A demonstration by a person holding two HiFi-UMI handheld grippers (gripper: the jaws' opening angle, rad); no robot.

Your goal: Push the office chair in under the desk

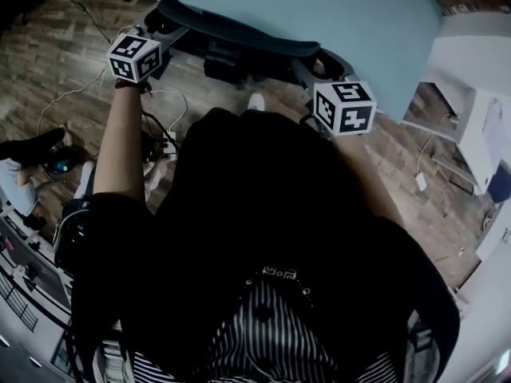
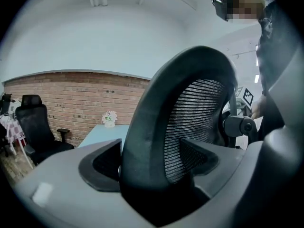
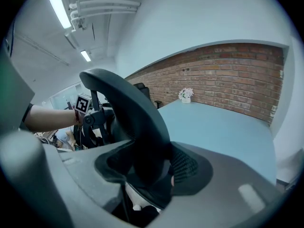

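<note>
The chair [image 1: 239, 37] back is seen close against the desk's [image 1: 335, 14] near edge; open wood floor [image 1: 72, 62] lies at either side. Its top rim is clamped by the left gripper [image 2: 156, 163] and right gripper [image 3: 149, 167], one towards each end. A brick wall [image 2: 71, 99] is seen beyond

Black short-sleeved top [image 1: 263, 214], striped garment [image 1: 263, 341], black-and-white marker cubes [image 1: 134, 56]

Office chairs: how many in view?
2. One office chair stands at the desk, its backrest held in the left claw and the right claw. A second chair is by the brick wall. More may be hidden.
</note>
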